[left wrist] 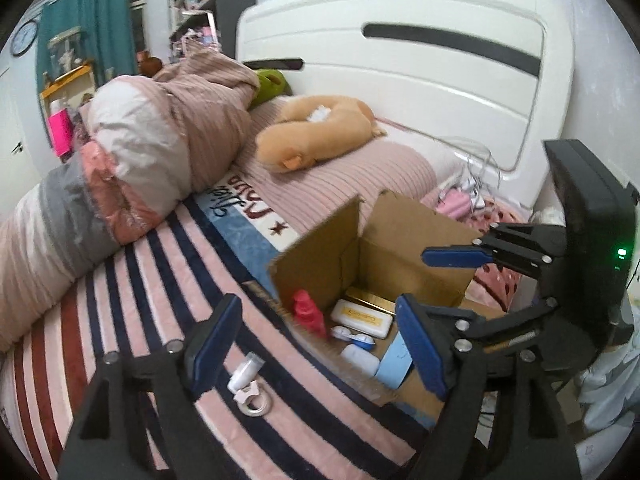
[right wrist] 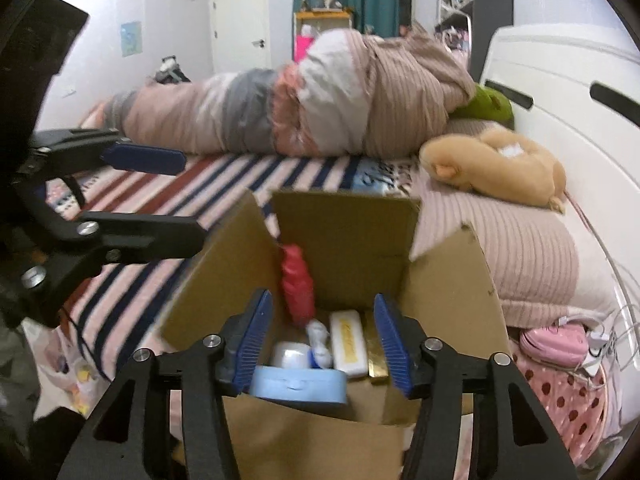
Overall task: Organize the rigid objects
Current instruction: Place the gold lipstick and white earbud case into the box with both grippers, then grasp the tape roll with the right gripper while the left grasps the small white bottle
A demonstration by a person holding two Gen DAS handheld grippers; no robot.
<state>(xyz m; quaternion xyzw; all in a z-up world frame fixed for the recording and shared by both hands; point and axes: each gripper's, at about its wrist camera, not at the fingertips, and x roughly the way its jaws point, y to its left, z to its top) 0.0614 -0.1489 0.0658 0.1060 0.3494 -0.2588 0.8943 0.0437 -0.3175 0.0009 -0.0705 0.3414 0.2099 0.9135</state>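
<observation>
An open cardboard box (left wrist: 320, 252) (right wrist: 344, 232) stands on the striped blanket at the bed's edge. Inside are a red figure (left wrist: 308, 312) (right wrist: 298, 280), a white case with a gold label (left wrist: 362, 318) (right wrist: 348, 342), a gold box (left wrist: 372, 298), a small white case (left wrist: 360, 360) and a light blue case (left wrist: 396, 362) (right wrist: 298, 386). My right gripper (right wrist: 324, 336) (left wrist: 436, 284) hangs open over the box, its pads clear of the contents. My left gripper (left wrist: 320, 344) (right wrist: 192, 200) is open and empty beside the box. A small white bottle (left wrist: 246, 372) and a ring piece (left wrist: 256, 404) lie on the blanket below it.
A rolled duvet (left wrist: 132, 152) (right wrist: 320, 96) lies along the bed's far side. A tan plush (left wrist: 316, 132) (right wrist: 500, 164) rests near the white headboard (left wrist: 400, 80). Pink items and white cables (right wrist: 556, 340) sit right of the box. A plastic bag (right wrist: 76, 368) is on the floor.
</observation>
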